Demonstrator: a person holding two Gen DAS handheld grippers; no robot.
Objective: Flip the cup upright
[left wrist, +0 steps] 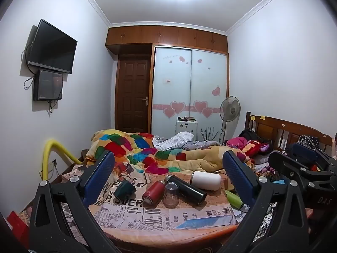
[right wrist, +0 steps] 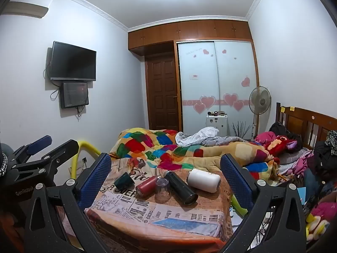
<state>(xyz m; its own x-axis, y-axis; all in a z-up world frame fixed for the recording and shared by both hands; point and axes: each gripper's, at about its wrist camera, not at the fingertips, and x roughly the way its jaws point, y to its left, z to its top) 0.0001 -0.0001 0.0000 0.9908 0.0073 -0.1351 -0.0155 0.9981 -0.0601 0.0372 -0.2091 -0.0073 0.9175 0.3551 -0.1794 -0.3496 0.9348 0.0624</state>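
Note:
Several cups and flasks lie on a newspaper-print cloth (left wrist: pixel 130 215) on the bed. A dark green cup (left wrist: pixel 124 189) (right wrist: pixel 124 181) lies on its side at the left. A red flask (left wrist: pixel 153 192) (right wrist: pixel 145 186), a black flask (left wrist: pixel 185 188) (right wrist: pixel 180 187) and a white flask (left wrist: pixel 205 180) (right wrist: pixel 203 180) lie on their sides. A clear glass (left wrist: pixel 171 195) (right wrist: pixel 162 190) stands mouth down. A green cup (left wrist: pixel 233 198) lies at the right, half hidden. My left gripper (left wrist: pixel 168 175) and right gripper (right wrist: pixel 165 177) are open, empty, held short of the cups.
A colourful quilt (left wrist: pixel 160 154) lies heaped behind the cups. A yellow rail (left wrist: pixel 54 154) stands at the left bed edge. Clothes and a wooden headboard (left wrist: pixel 284 130) are at the right. The right gripper shows in the left wrist view (left wrist: pixel 305 164), the left gripper in the right wrist view (right wrist: pixel 38 154).

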